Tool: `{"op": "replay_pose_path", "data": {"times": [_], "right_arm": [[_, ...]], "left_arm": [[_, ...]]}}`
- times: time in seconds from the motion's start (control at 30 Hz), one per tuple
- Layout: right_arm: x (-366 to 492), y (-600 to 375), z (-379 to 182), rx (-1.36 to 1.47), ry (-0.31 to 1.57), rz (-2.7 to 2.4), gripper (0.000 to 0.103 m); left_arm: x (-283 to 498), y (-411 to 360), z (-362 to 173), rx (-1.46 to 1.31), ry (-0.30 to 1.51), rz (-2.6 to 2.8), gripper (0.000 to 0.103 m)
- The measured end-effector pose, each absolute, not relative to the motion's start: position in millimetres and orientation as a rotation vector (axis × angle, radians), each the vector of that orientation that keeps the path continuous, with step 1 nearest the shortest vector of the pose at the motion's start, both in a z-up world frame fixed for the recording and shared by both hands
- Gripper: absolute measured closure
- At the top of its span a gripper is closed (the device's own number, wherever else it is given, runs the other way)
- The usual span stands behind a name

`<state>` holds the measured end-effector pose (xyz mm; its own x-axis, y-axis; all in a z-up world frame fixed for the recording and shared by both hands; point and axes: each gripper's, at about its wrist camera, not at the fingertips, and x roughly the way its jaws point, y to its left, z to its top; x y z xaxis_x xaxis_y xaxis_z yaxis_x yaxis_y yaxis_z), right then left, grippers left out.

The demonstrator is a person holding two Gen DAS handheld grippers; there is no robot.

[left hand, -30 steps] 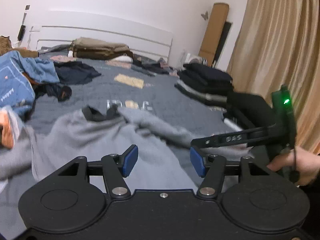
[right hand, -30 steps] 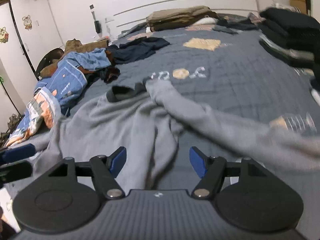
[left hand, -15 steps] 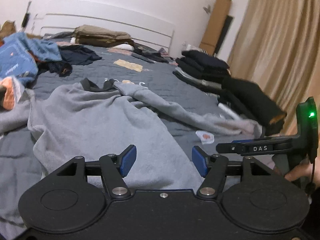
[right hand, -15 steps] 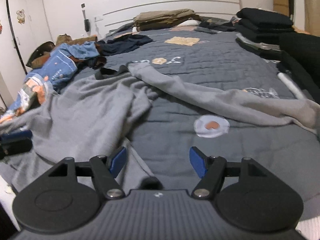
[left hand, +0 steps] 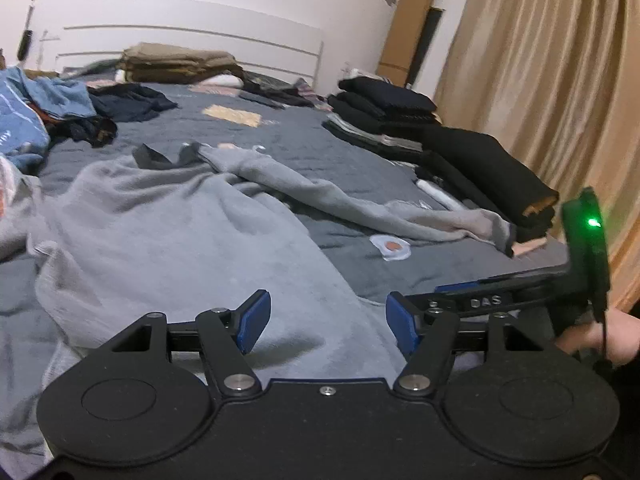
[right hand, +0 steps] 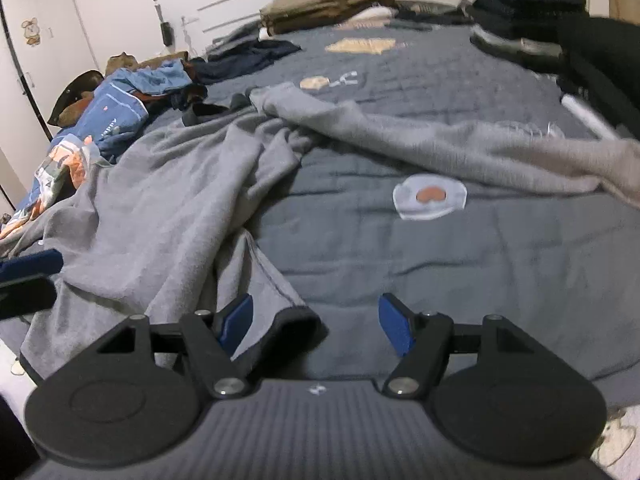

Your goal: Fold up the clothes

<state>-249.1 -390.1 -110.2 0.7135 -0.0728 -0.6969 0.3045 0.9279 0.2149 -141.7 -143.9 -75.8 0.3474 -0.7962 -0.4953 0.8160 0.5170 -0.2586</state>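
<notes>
The blue-padded fingers (left hand: 253, 322) of the left gripper (left hand: 326, 320), just opening, and of the right gripper (right hand: 316, 324) stand wide and empty over the rumpled grey fleece sweatshirt (left hand: 180, 236) at the near edge of the grey quilted bed (right hand: 460, 264), where pinching only bunched hem (right hand: 294, 318) risks a crooked fold.

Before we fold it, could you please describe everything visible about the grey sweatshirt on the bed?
The grey sweatshirt is soft, fleecy-looking fabric with a dark collar and dark hem band. It lies unfolded and rumpled on the grey bedspread, one long sleeve stretched towards the stacked dark clothes. Its hem corner sits between the open right hand-held gripper pads, not yet gripped.
</notes>
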Motion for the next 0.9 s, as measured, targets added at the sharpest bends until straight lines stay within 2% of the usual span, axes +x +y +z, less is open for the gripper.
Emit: {"op": "replay_pose_path", "data": {"times": [0.37, 0.6, 0.63, 0.67, 0.83, 0.9], "right_arm": [[-247.3, -391.9, -117.1, 0.418, 0.769, -0.182, 0.035], [-240.0, -386.0, -125.7, 0.409, 0.796, -0.172, 0.042], [-239.2, -385.2, -126.8, 0.408, 0.798, -0.174, 0.049], [-238.9, -385.4, -127.1, 0.41, 0.795, -0.172, 0.063], [-240.1, -390.7, -128.8, 0.46, 0.782, -0.161, 0.09], [-242.8, -395.1, -127.2, 0.507, 0.767, -0.158, 0.095]], "left_arm": [[-148.0, -155.4, -82.3, 0.075, 0.634, -1.066, 0.036], [-149.1, -160.1, -83.2, 0.086, 0.643, -1.068, 0.035], [-149.0, -160.5, -83.5, 0.088, 0.644, -1.068, 0.035], [-149.0, -160.9, -83.7, 0.09, 0.646, -1.068, 0.035], [-148.8, -162.8, -85.0, 0.1, 0.651, -1.068, 0.035], [-149.6, -163.2, -84.9, 0.103, 0.648, -1.068, 0.035]]}}
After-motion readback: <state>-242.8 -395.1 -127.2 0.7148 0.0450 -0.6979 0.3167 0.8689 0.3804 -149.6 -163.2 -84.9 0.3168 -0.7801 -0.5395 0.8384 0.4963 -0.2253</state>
